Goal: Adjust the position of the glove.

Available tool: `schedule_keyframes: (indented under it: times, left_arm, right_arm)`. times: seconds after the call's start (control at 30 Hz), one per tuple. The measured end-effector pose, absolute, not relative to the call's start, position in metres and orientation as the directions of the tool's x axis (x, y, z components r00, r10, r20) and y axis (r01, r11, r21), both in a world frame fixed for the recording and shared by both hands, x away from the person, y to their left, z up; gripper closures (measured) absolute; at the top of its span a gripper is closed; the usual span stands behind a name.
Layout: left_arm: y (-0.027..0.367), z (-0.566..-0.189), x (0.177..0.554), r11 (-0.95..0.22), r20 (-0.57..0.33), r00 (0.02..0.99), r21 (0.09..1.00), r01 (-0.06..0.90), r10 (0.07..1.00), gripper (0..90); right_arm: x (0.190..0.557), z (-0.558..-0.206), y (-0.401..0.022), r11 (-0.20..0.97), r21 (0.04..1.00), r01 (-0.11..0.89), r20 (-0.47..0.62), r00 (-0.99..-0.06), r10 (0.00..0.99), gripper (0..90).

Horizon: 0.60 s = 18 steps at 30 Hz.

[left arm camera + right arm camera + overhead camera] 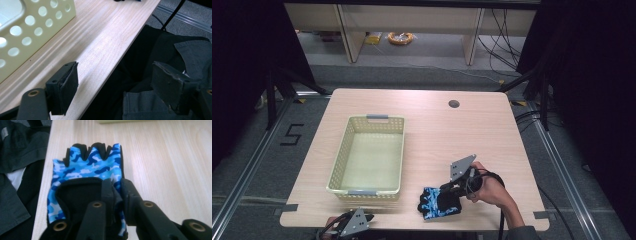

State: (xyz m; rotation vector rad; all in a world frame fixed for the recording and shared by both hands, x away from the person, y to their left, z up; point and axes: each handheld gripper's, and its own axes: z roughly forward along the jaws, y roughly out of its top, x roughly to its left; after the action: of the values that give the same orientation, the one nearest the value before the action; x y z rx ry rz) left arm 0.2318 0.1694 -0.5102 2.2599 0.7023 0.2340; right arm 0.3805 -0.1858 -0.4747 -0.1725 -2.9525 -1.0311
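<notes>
Jaws of the right gripper pinch the blue camouflage glove (flat on the counter); left gripper jaws spread, holding nothing

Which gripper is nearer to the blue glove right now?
The right. The right gripper is on the glove, jaws close together at its cuff edge. The left gripper is off at the table's near edge, below the basket, jaws open.

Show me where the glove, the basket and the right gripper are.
glove (pixel 85 167): right gripper view, blue camouflage back.
basket (pixel 341 150): high view, left perforated wall.
right gripper (pixel 117 192): right gripper view, between its jaw tips, pinching the glove's cuff.
</notes>
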Motion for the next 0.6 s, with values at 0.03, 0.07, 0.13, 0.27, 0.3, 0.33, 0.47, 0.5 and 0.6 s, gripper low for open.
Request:
schedule_keyframes:
  times: [0.03,0.07,0.13,0.27,0.3,0.33,0.47,0.5,0.6]
  left_arm:
    - [0.169,-0.510,0.232,-0.571,-0.050,0.836,0.708,0.416,0.547,21.5]
    - [0.169,-0.511,0.232,-0.573,-0.047,0.835,0.706,0.416,0.549,21.4]
    - [0.169,-0.511,0.232,-0.570,-0.049,0.835,0.708,0.417,0.549,21.4]
    - [0.169,-0.510,0.232,-0.571,-0.047,0.835,0.708,0.415,0.549,21.4]
    - [0.169,-0.510,0.232,-0.571,-0.047,0.835,0.709,0.415,0.549,21.4]
    - [0.169,-0.510,0.232,-0.570,-0.047,0.835,0.709,0.415,0.549,21.5]
    - [0.170,-0.509,0.231,-0.568,-0.045,0.834,0.712,0.412,0.549,21.5]
    - [0.170,-0.509,0.231,-0.568,-0.043,0.835,0.713,0.411,0.549,21.5]
    - [0.170,-0.508,0.232,-0.578,-0.025,0.842,0.716,0.392,0.540,21.5]
  right_arm:
    - [0.381,-0.477,-0.186,0.780,0.617,0.106,0.038,-0.994,0.105,78.5]
    - [0.382,-0.478,-0.186,0.776,0.625,0.087,0.026,-0.996,0.091,75.2]
    - [0.380,-0.476,-0.186,0.773,0.617,0.145,0.036,-0.987,0.157,71.0]
    - [0.379,-0.469,-0.189,0.729,0.656,0.194,0.053,-0.976,0.212,64.2]
    - [0.377,-0.466,-0.191,0.722,0.650,0.236,0.066,-0.964,0.256,61.4]
    - [0.377,-0.465,-0.193,0.712,0.656,0.252,0.060,-0.957,0.283,60.0]
    - [0.371,-0.457,-0.204,0.639,0.673,0.374,0.091,-0.898,0.429,52.4]
    - [0.369,-0.455,-0.208,0.615,0.675,0.409,0.105,-0.877,0.469,49.7]
    - [0.361,-0.454,-0.214,0.534,0.675,0.509,0.160,-0.807,0.568,44.6]
